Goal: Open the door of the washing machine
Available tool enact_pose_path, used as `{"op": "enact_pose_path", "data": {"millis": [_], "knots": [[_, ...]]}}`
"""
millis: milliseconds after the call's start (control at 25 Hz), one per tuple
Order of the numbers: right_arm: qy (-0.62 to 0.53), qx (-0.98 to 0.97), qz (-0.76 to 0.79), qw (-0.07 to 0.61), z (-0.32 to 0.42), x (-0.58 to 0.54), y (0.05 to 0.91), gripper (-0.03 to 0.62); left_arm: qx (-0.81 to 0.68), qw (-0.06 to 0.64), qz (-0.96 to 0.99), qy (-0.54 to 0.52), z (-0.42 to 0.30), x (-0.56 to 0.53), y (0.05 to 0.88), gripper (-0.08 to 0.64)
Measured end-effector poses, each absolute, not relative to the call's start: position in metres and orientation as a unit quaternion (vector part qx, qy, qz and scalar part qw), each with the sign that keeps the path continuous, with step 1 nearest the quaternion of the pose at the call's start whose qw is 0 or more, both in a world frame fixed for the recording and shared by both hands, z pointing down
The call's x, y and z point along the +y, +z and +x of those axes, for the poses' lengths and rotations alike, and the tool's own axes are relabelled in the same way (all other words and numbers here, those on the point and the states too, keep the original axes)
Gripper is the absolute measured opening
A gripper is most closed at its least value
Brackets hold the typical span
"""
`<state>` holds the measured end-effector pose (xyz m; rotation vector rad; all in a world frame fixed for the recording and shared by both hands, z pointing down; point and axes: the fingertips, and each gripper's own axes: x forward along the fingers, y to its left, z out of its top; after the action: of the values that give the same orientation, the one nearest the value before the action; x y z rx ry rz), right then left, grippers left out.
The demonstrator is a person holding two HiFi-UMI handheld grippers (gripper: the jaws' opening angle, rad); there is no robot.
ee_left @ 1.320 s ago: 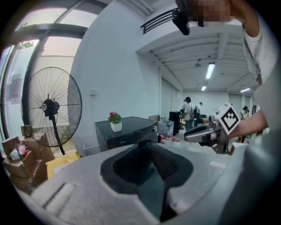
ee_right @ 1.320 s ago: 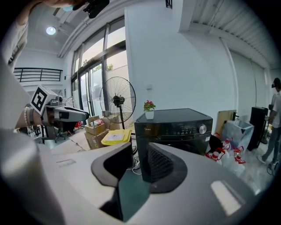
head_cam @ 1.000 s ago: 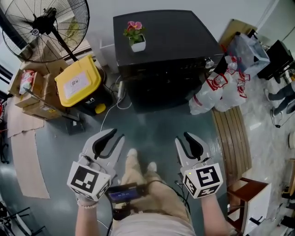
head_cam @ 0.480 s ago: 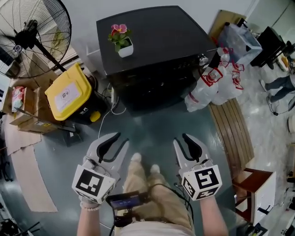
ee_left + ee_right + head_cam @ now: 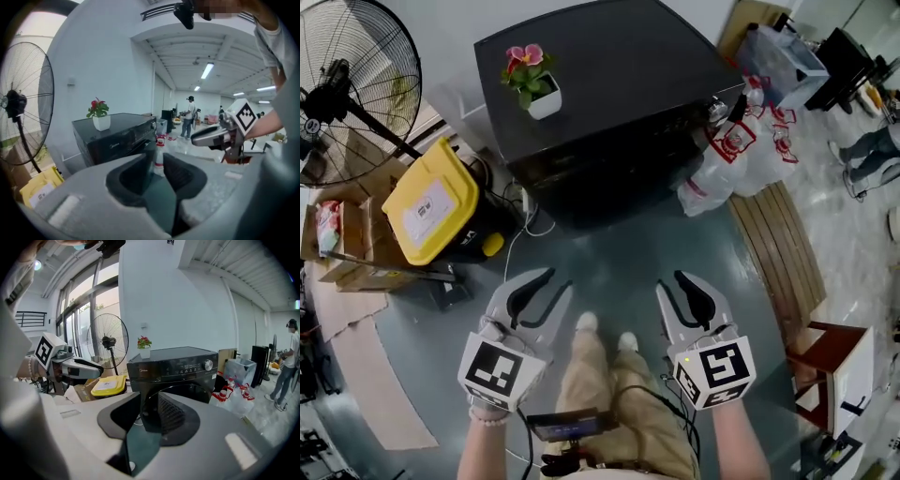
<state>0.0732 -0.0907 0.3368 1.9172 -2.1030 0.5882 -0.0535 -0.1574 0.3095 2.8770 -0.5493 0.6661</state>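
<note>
at upper centre stands the washing machine (image 5: 619, 89), door (image 5: 192, 391) seemingly closed, well apart from the left gripper (image 5: 555, 281), jaws just spreading wider, and the right gripper (image 5: 670, 281), both gaping and empty.

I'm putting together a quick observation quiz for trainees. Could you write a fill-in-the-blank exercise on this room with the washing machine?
1. The door of the washing machine is ____.
2. The flower pot stands on ____ of the washing machine.
3. The bin near the fan has a ____ lid.

Missing words: closed; top; yellow.
</note>
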Motion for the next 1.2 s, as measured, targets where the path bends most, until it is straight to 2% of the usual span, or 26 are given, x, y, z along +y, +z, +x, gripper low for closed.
{"op": "enact_pose_path", "data": {"millis": [1200], "knots": [[0.243,-0.687,0.674,0.122,0.084,-0.155,0.458,0.103,-0.135,0.055,0.955,0.259,-0.021,-0.245,0.466,0.134]]}}
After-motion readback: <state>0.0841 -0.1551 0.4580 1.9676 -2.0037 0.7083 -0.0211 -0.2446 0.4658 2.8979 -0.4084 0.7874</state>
